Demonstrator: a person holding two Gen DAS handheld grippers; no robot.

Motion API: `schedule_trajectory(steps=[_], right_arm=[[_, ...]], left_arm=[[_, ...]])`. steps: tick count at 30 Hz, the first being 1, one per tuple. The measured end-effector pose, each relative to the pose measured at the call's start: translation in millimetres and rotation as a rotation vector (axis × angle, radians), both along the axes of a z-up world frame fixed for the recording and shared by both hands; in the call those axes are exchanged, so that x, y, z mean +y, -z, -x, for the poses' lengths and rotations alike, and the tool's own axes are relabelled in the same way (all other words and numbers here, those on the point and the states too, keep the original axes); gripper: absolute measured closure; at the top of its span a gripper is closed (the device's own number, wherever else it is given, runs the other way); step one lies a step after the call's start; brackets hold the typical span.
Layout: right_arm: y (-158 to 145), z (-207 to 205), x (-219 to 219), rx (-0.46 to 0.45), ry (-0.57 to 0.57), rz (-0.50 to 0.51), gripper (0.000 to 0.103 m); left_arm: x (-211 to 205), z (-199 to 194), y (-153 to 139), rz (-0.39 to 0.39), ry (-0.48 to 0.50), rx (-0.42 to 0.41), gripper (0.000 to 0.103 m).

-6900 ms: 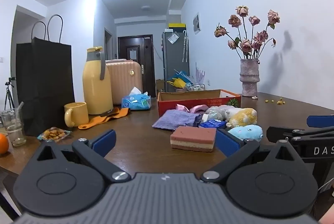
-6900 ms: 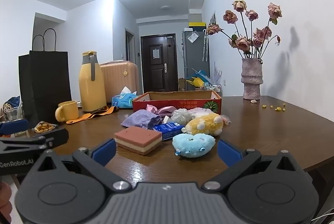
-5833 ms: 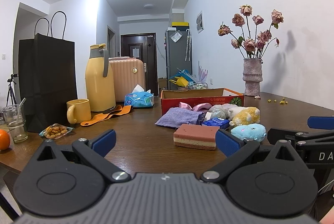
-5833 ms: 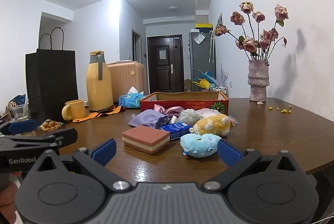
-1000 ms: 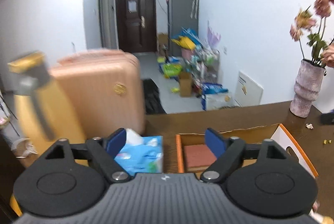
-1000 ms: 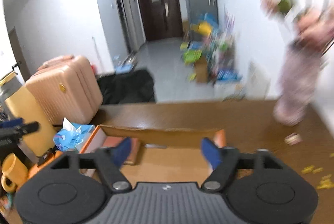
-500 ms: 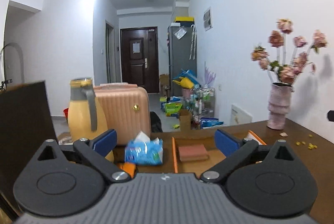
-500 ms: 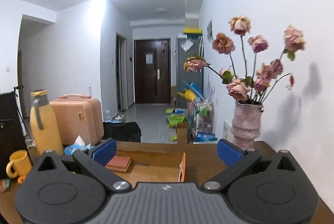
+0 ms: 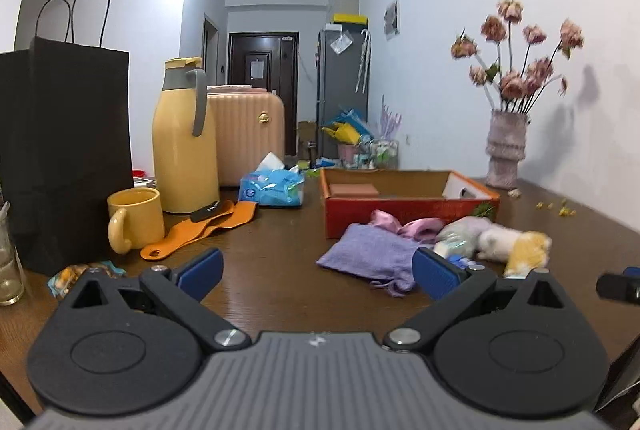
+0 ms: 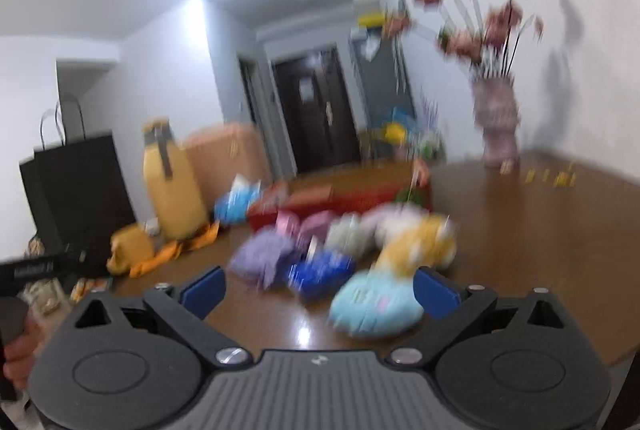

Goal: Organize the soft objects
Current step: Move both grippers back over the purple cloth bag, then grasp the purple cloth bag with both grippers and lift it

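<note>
Left tool (image 9: pixel 318 272) gapes empty; red box (image 9: pixel 408 216) holds sponge (image 9: pixel 352 189).

left gripper (image 9: pixel 316 270) jaws spread wide, empty, right gripper (image 10: pixel 318 288) just narrowing, empty

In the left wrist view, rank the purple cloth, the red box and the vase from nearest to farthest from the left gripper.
1. purple cloth, just ahead of the right finger of the left gripper.
2. red box, behind the cloth, mid-table.
3. vase, at the table's far right, near the wall.
</note>
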State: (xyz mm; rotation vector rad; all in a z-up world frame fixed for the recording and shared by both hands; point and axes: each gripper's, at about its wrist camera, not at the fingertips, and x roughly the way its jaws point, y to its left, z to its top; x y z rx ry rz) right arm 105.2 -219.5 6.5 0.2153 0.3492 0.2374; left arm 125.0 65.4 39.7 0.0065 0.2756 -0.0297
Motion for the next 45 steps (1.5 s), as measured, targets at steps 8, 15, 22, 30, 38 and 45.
schedule_trajectory(steps=[8,15,22,30,38,45], right_arm=[[4,-95,51,0.087,-0.072,-0.002,0.034],[30,-198,93,0.187,-0.046,0.020,0.050],[45,-230,101,0.232,-0.038,0.039,0.071],[22,-203,94,0.163,-0.119,0.058,0.092],[6,-126,59,0.241,-0.299,0.104,0.089],[24,-104,41,0.195,-0.184,0.036,0.071]], left_arm=[[14,-120,20,0.042,0.143,0.097,0.000],[21,-254,51,0.151,0.255,0.309,0.001],[35,-297,79,0.349,0.443,0.498,0.039],[32,-227,49,0.320,0.421,0.453,0.074],[0,-103,52,0.371,0.246,0.504,0.053],[6,-90,57,0.375,0.197,0.473,0.027]])
